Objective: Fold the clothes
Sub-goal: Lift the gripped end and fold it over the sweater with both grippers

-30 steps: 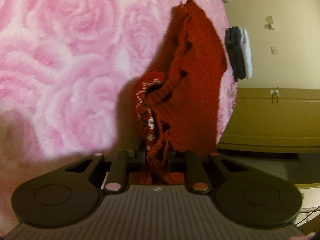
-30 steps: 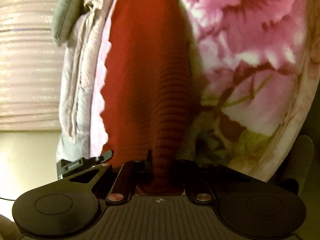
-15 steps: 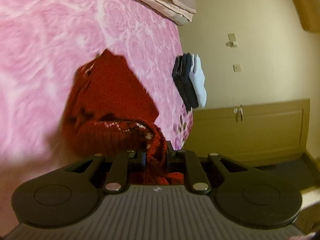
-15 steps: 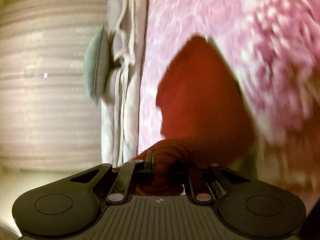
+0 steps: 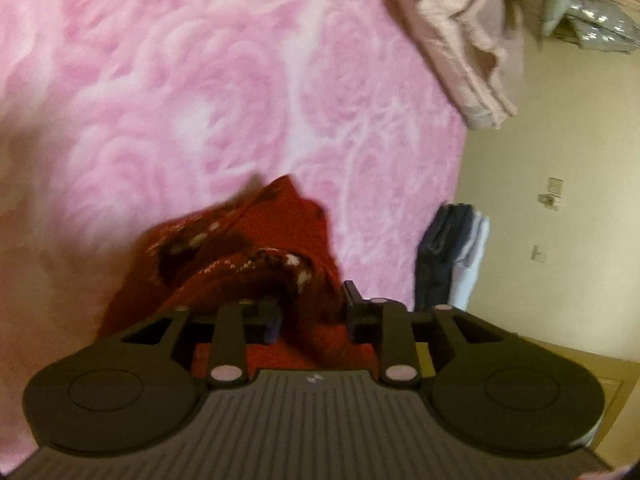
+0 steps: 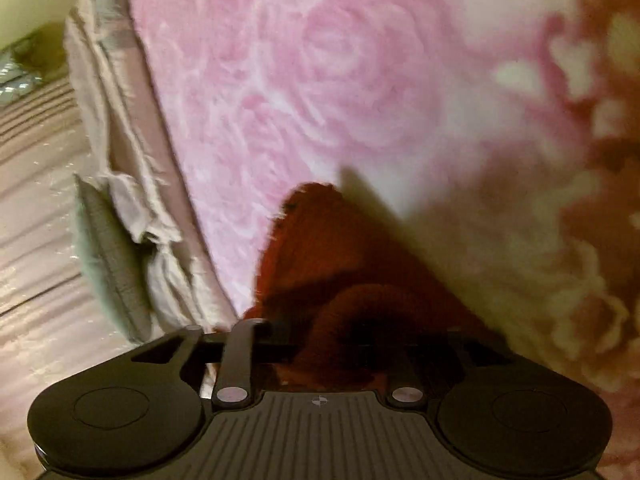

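The red knitted sweater [image 5: 280,232], with a white patterned band, lies bunched on the pink rose blanket [image 5: 180,100] just ahead of my left gripper [image 5: 312,312]. That gripper is shut on a thick fold of the knit. In the right wrist view the sweater [image 6: 320,240] tapers to a point on the blanket. A ribbed roll of it lies between the fingers of my right gripper [image 6: 348,344], whose jaws stand wider apart; the right finger is lost in shadow.
A beige quilt [image 5: 468,40] is heaped at the far edge of the bed and shows again as the quilt [image 6: 116,140] beside a grey-green cushion [image 6: 108,256]. Folded dark and white clothes [image 5: 452,256] are stacked at the bed's right edge. Past them are a wall and a wooden cabinet [image 5: 580,372].
Both grippers have swung down towards the bed, so the hanging sweater now lies folded on the blanket. The right gripper's jaws have spread wider.
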The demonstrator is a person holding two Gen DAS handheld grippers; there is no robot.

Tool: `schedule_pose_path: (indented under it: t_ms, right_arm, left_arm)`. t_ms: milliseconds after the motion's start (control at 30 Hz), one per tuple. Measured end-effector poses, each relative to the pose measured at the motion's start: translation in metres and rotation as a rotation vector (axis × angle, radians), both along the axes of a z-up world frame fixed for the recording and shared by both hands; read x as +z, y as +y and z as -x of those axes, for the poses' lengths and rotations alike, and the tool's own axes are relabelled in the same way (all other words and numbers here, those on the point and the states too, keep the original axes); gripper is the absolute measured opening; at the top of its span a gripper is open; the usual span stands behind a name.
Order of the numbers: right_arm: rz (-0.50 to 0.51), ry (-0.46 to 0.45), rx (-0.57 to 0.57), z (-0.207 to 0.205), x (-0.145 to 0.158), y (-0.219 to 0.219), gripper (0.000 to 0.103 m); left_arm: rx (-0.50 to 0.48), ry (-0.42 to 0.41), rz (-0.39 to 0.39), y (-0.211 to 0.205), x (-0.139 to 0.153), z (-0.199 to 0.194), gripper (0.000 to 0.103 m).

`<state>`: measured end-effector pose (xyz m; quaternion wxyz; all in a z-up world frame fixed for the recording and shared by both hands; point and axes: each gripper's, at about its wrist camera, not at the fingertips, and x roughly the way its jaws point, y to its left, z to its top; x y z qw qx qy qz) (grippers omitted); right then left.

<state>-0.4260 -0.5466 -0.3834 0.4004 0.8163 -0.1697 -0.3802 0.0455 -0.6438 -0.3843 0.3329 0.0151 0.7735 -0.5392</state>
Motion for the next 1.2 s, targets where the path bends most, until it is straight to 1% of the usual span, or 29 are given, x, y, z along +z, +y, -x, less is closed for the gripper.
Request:
schedule_pose_path:
  t_ms: [67, 100, 133, 200, 233, 267, 333, 367, 433, 467, 500, 567, 633, 700, 833, 900, 1067, 1167, 1200]
  right_arm:
    - [0.058, -0.005, -0.039, 0.004, 0.005, 0.003, 0.066]
    - [0.09, 0.028, -0.052, 0.008, 0.012, 0.005, 0.072]
    - [0.123, 0.061, -0.064, 0.012, 0.018, 0.007, 0.074]
    - [0.193, 0.137, -0.063, 0.018, 0.032, 0.012, 0.074]
    - [0.237, 0.2, -0.032, 0.018, 0.043, 0.014, 0.074]
    - [0.274, 0.291, 0.024, 0.016, 0.053, 0.014, 0.074]
    - [0.338, 0.505, 0.179, 0.005, 0.07, 0.013, 0.074]
    - [0.357, 0.574, 0.244, -0.001, 0.074, 0.013, 0.073]
    - [0.376, 0.636, 0.316, -0.006, 0.072, 0.018, 0.073]
    - [0.383, 0.649, 0.331, -0.007, 0.069, 0.023, 0.073]
    - [0.39, 0.661, 0.347, -0.008, 0.066, 0.028, 0.073]
    - [0.416, 0.696, 0.383, -0.016, 0.062, 0.03, 0.073]
    - [0.453, 0.725, 0.42, -0.027, 0.062, 0.025, 0.073]
    - [0.482, 0.716, 0.459, -0.034, 0.061, 0.019, 0.073]
    - [0.501, 0.654, 0.378, -0.022, 0.064, 0.026, 0.073]
    - [0.493, 0.618, 0.322, -0.007, 0.064, 0.035, 0.074]
    - [0.501, 0.682, 0.444, -0.009, 0.064, 0.047, 0.073]
    - [0.556, 0.807, 0.573, -0.033, 0.063, 0.038, 0.073]
    - [0.573, 0.824, 0.58, -0.038, 0.061, 0.033, 0.058]
  left_arm:
    - [-0.034, -0.036, 0.042, 0.001, 0.006, -0.003, 0.037]
    - [-0.058, -0.062, 0.063, 0.003, 0.008, -0.004, 0.045]
    - [-0.082, -0.088, 0.083, 0.004, 0.01, -0.005, 0.047]
    - [-0.129, -0.14, 0.125, 0.007, 0.014, -0.007, 0.047]
    - [-0.152, -0.166, 0.146, 0.009, 0.016, -0.008, 0.047]
    - [-0.176, -0.192, 0.167, 0.011, 0.018, -0.009, 0.047]
    - [-0.223, -0.244, 0.209, 0.014, 0.023, -0.011, 0.047]
    - [-0.247, -0.27, 0.23, 0.016, 0.025, -0.012, 0.047]
    - [-0.294, -0.322, 0.272, 0.019, 0.029, -0.015, 0.048]
    - [-0.318, -0.348, 0.292, 0.021, 0.031, -0.016, 0.048]
    - [-0.333, -0.357, 0.302, 0.022, 0.031, -0.015, 0.048]
    - [-0.335, -0.328, 0.296, 0.023, 0.023, -0.009, 0.047]
    - [-0.306, -0.286, 0.297, 0.023, 0.016, -0.007, 0.046]
    - [-0.296, -0.259, 0.293, 0.02, 0.013, -0.002, 0.045]
    - [-0.309, -0.254, 0.298, 0.011, 0.014, 0.003, 0.044]
    - [-0.312, -0.245, 0.295, 0.009, 0.012, 0.003, 0.044]
    - [-0.318, -0.228, 0.288, 0.006, 0.006, 0.004, 0.042]
    - [-0.316, -0.223, 0.305, 0.005, 0.002, 0.008, 0.042]
    - [-0.318, -0.223, 0.316, 0.004, 0.002, 0.01, 0.042]
